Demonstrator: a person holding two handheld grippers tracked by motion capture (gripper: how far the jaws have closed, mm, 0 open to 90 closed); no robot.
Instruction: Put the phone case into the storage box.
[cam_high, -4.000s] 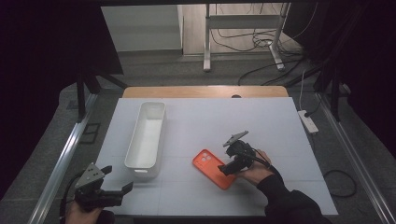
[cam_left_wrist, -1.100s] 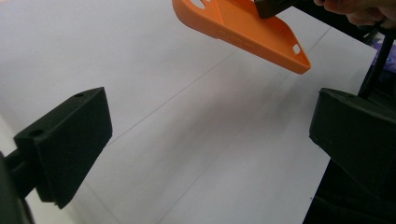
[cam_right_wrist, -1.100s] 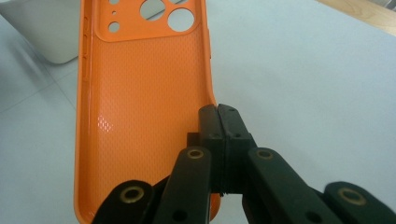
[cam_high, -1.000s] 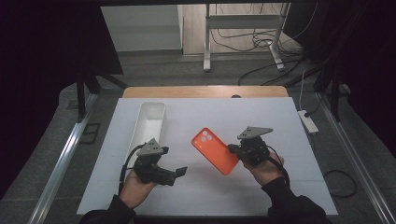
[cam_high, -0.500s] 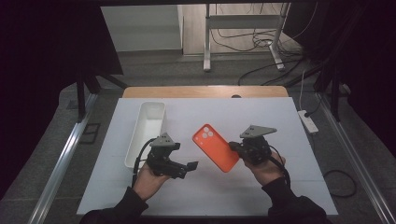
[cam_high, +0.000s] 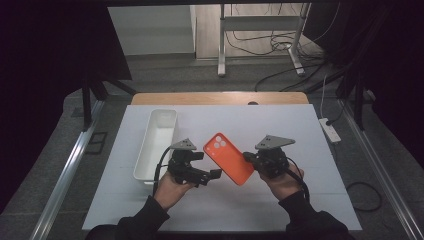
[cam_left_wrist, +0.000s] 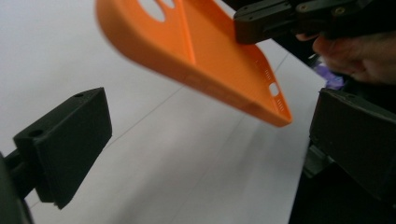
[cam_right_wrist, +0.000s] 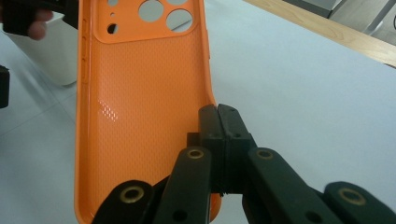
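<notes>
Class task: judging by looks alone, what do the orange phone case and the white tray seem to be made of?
Orange phone case: probably soft rubbery plastic or silicone; matte, its inner face dotted with fine texture, with moulded camera holes. Long white rectangular tray: likely hard plastic, smooth and evenly white with rounded corners; too small to be sure.

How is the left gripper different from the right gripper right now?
The right gripper is shut on the edge of the orange phone case, while the left gripper is open and holds nothing. The right gripper keeps the case lifted off the white table; the left gripper sits just beside the case's lower end, not touching it. Both are black, hand-held, and point toward the case.
</notes>
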